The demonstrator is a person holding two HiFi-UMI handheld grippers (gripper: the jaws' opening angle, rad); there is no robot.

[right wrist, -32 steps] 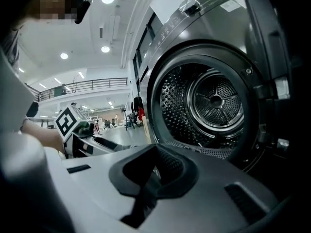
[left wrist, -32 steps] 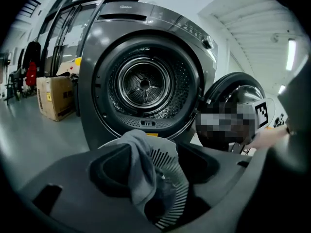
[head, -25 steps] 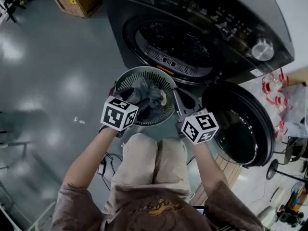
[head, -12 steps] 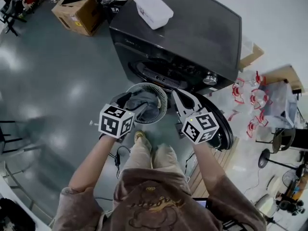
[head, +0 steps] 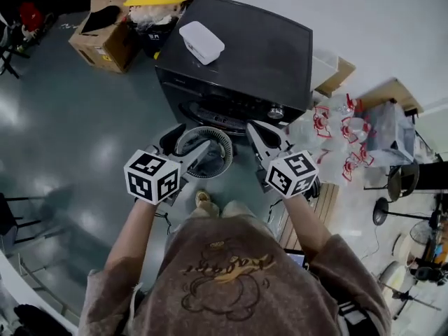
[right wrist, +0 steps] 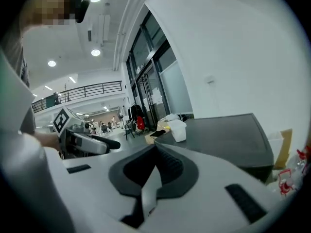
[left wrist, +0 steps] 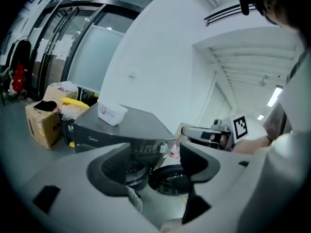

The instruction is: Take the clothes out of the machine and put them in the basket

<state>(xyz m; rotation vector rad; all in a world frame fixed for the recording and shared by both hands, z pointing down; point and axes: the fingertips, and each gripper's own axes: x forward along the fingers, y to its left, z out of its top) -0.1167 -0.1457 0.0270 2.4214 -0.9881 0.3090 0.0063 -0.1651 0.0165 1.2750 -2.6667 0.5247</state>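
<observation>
Left tongs (left wrist: 155,161) gape empty, right tongs (right wrist: 154,171) are closed on nothing; the soft, light clothes (head: 210,164) in the basket (head: 226,141) would likely take a pinch at any bunched fold.

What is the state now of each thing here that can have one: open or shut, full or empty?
Machine door: open.
Basket: holds grey clothes.
White box on the machine: lid on.
Cardboard box: flaps open.
Left gripper: jaws apart, nothing between them.
Right gripper: jaws together, holding nothing.
</observation>
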